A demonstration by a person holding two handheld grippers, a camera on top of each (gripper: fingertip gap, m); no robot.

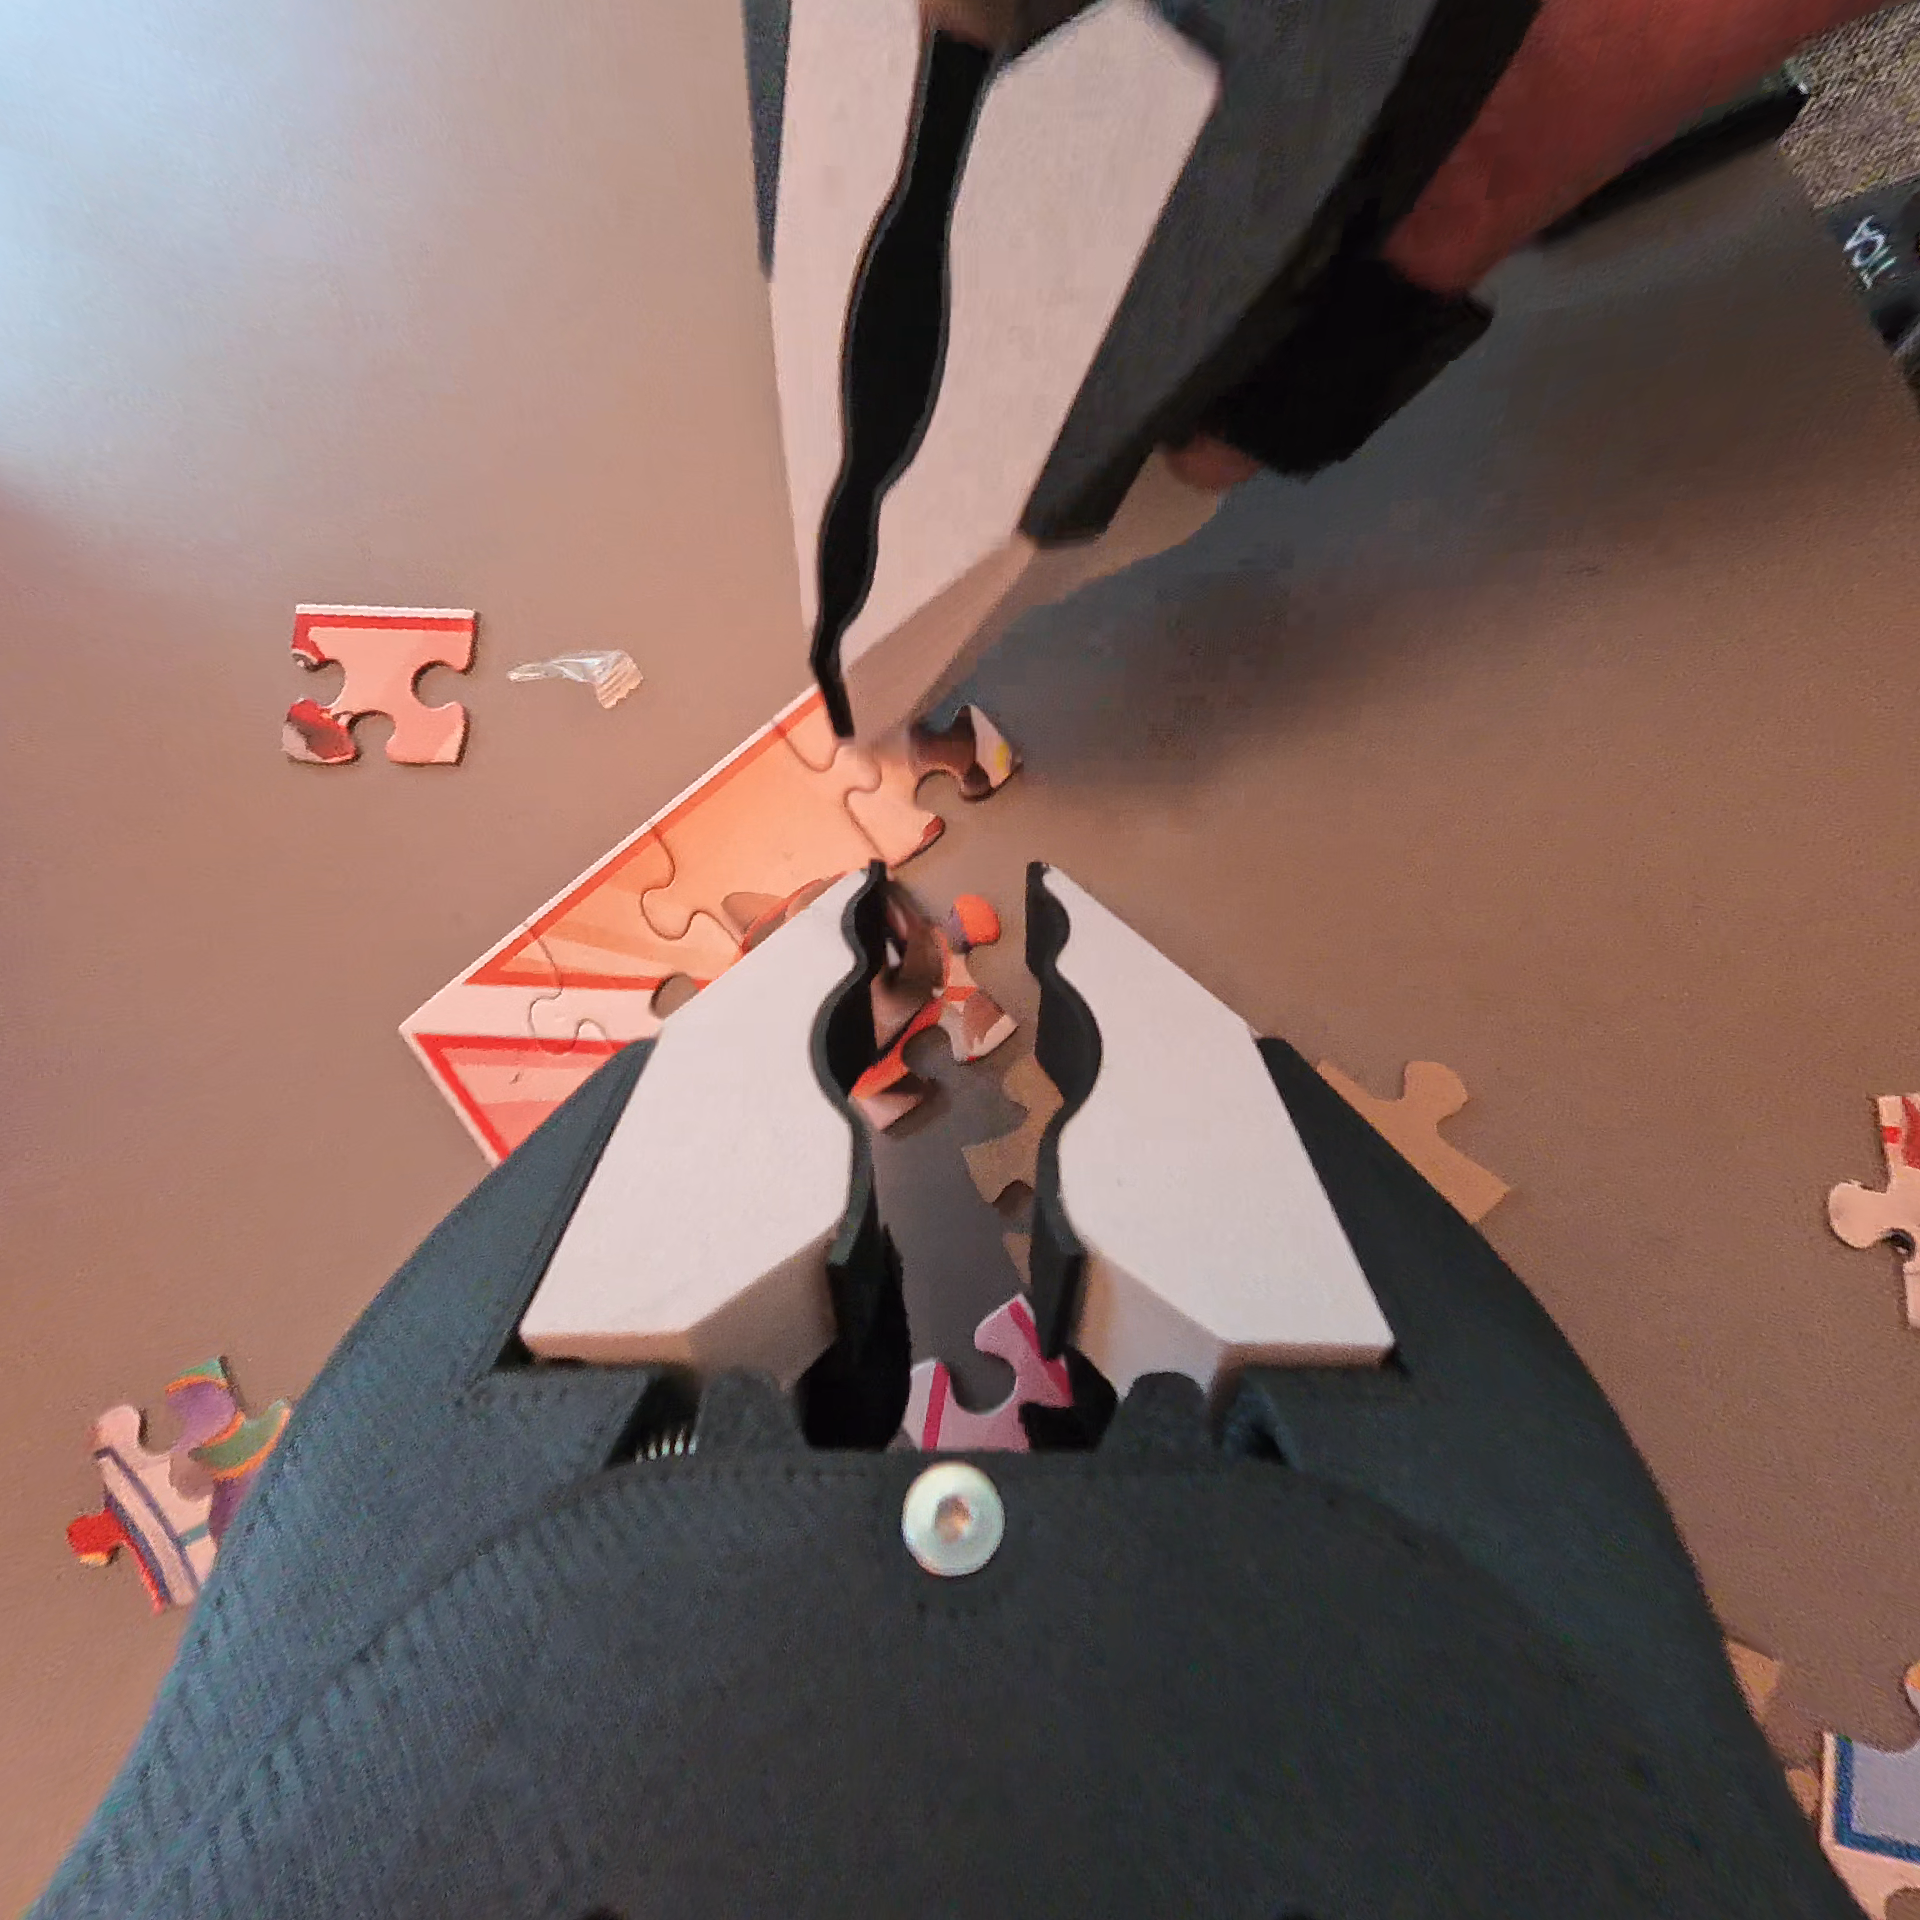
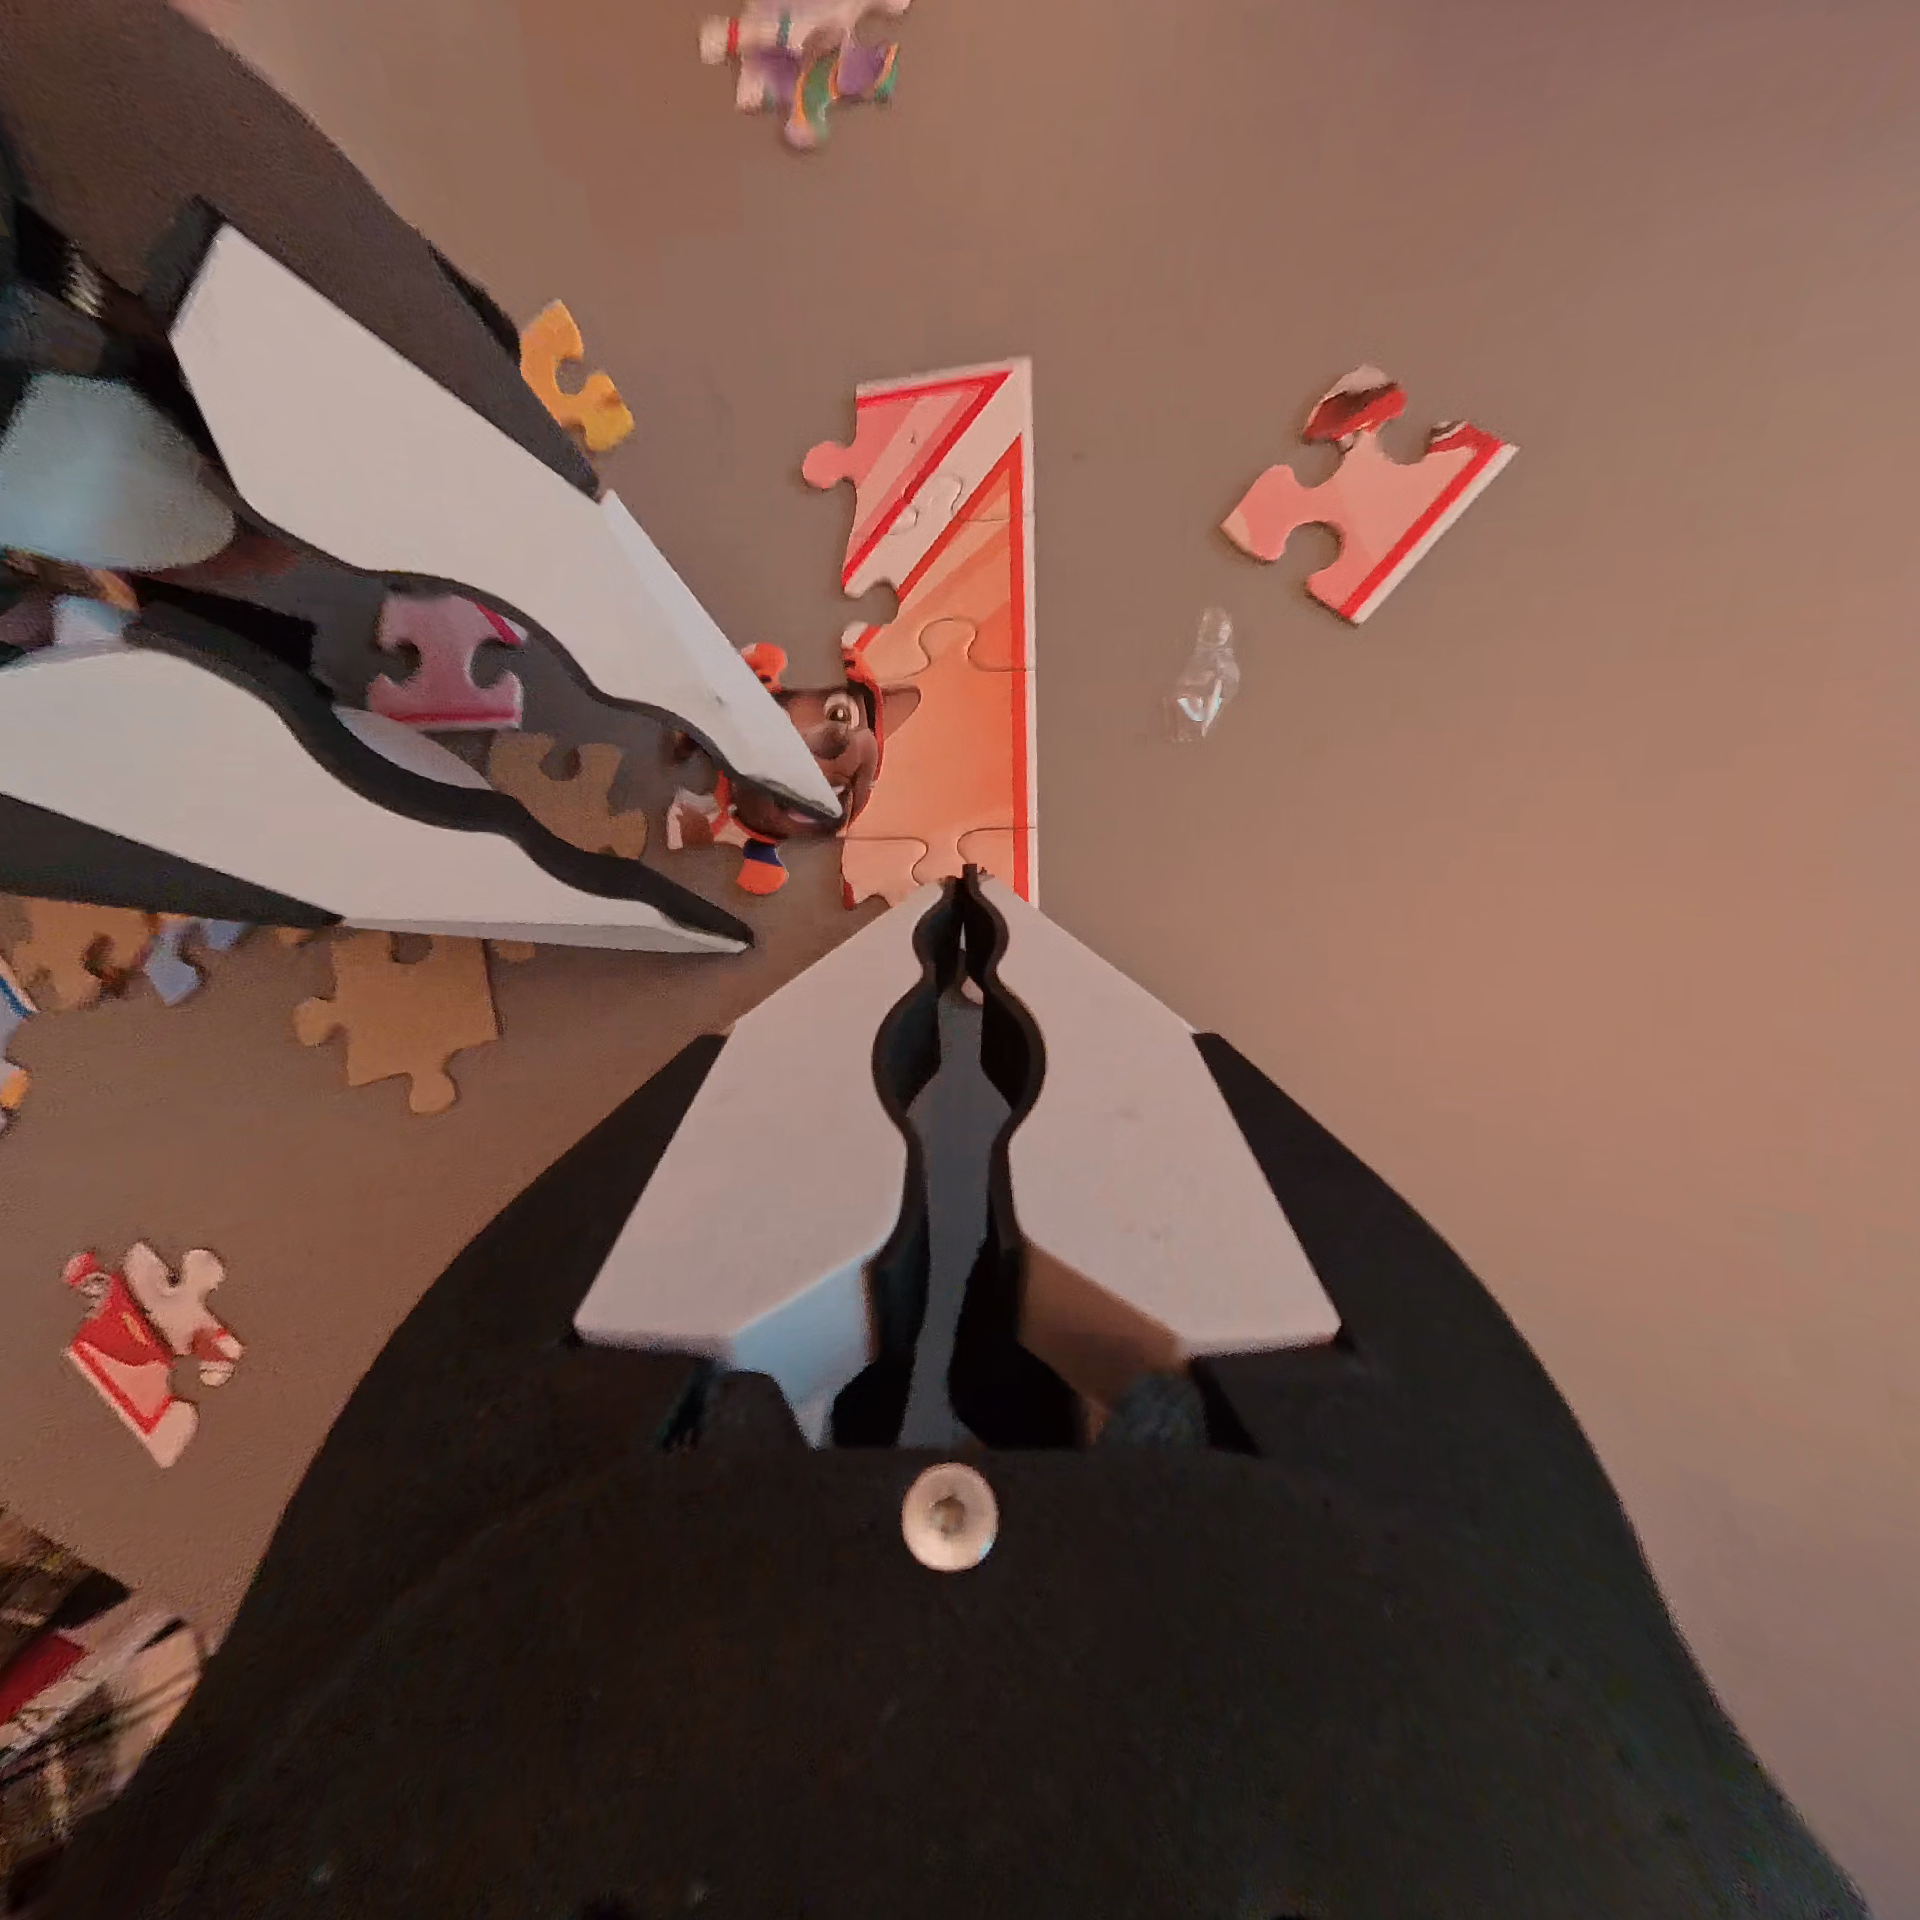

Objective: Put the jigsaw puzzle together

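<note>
An assembled strip of orange and red-bordered puzzle pieces (image 1: 717,862) lies on the brown table; it also shows in the right wrist view (image 2: 956,727). A loose piece with a cartoon dog (image 1: 945,997) lies flat against the strip's inner edge (image 2: 831,727). My left gripper (image 1: 956,873) is open around this piece. One fingertip (image 2: 821,800) rests on it and the other stands clear of it. My right gripper (image 2: 966,881) is shut with nothing between its pads, its tips down on the strip's near end piece. In the left wrist view the right gripper (image 1: 840,727) comes in from above.
A loose red-bordered pink piece (image 1: 379,686) (image 2: 1361,509) and a clear plastic scrap (image 1: 582,675) (image 2: 1205,675) lie beyond the strip. Face-down brown pieces (image 1: 1423,1132) (image 2: 405,1018), a pink piece (image 1: 987,1382) and a multicoloured piece (image 1: 177,1465) lie around my left gripper. Left and right tips are no more than a few centimetres apart. The clear plastic scrap (image 1: 582,675) lies around 5 cm away from my right fingertips. The right camera catches it too, in the right wrist view (image 2: 1196,691).
</note>
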